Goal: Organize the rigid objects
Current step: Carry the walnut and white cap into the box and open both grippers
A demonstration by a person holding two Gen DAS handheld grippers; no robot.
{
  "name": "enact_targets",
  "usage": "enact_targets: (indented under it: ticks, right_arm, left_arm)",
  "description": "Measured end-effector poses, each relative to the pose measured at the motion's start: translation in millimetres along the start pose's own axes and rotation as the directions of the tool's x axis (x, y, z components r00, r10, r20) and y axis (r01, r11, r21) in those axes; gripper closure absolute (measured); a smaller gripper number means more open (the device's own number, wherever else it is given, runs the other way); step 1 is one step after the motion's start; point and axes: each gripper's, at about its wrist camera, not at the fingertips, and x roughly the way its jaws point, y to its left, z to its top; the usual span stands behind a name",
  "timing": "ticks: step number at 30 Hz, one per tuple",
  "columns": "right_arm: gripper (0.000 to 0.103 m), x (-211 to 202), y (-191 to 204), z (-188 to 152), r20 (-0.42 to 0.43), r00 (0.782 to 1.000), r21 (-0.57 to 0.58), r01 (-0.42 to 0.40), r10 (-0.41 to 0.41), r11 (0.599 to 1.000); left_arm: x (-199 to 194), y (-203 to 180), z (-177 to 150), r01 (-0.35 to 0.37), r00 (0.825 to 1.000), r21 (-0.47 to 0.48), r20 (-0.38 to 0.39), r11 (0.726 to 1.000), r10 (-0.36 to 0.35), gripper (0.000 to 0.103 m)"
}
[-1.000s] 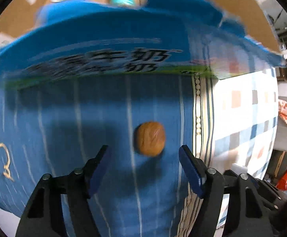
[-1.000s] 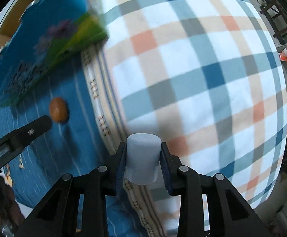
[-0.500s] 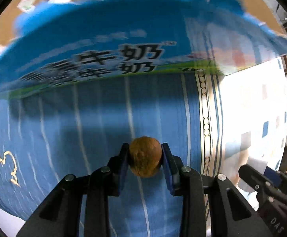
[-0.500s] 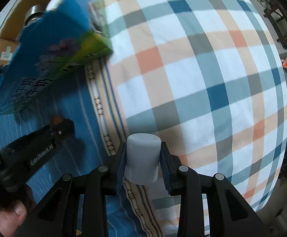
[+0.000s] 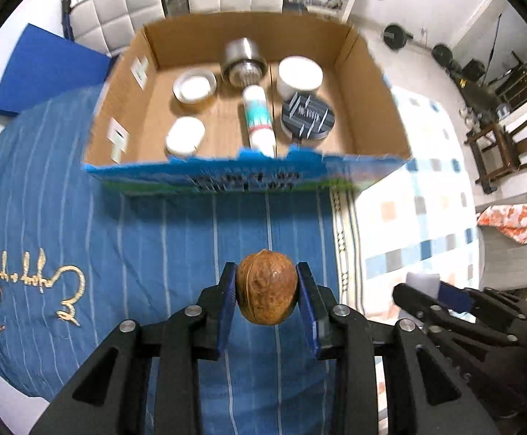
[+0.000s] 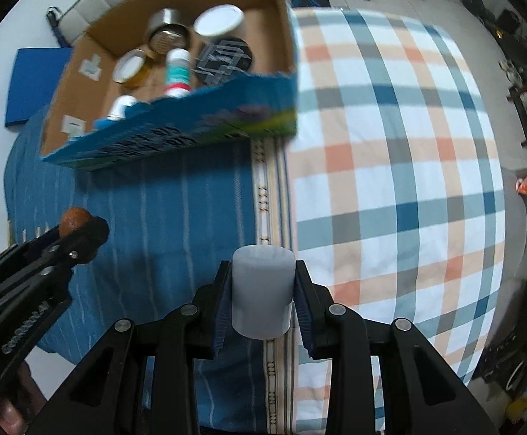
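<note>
Left wrist view: the left gripper [image 5: 266, 299] pinches a brown, wrinkled, egg-shaped walnut [image 5: 266, 291] between its blue pads, long axis pointing toward 12 o'clock, above a blue striped cloth [image 5: 176, 250]. At 12 o'clock sits an open cardboard box [image 5: 368, 83] with a blue printed front wall, holding a steel cup [image 5: 243, 58], white round lids, a dark ribbed disc [image 5: 307, 116] and a white bottle [image 5: 260, 119] lying lengthwise toward 12. At 4 o'clock the right gripper [image 5: 426, 290] shows, blurred. Right wrist view: the right gripper [image 6: 262, 295] clamps a smooth, pale grey cylinder [image 6: 262, 291], its axis running toward 12 o'clock, over the seam between the blue cloth and a checked cloth [image 6: 408, 166]. The box [image 6: 176, 141] lies at 11 o'clock, nothing standing between it and the cylinder. At 9 o'clock the left gripper [image 6: 78, 228] carries the walnut [image 6: 74, 219].
</note>
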Motion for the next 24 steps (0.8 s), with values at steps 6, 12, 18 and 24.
enact_targets:
  ticks: [6, 12, 18, 24]
  right_arm:
    - [0.069, -44, 8, 2, 0.065, 0.998, -0.051, -0.008, 0.011, 0.999]
    - [0.069, -79, 27, 2, 0.141, 0.99, -0.082, -0.007, 0.019, 0.997]
    - [0.069, -104, 38, 5, 0.191, 0.981, -0.089, -0.015, 0.031, 0.996]
    - [0.069, -120, 47, 18, 0.205, 0.976, -0.094, -0.06, 0.079, 0.994]
  left_arm:
    - [-36, 7, 1, 0.024, 0.997, -0.005, 0.079, 1.0, -0.024, 0.074]
    - [-72, 13, 7, 0.041, 0.988, -0.005, 0.152, 0.999, -0.04, 0.074]
    - [-92, 20, 14, 0.063, 0.981, -0.005, 0.182, 0.998, -0.061, 0.074]
    - [-96, 29, 34, 0.074, 0.979, -0.008, 0.19, 0.997, -0.071, 0.074]
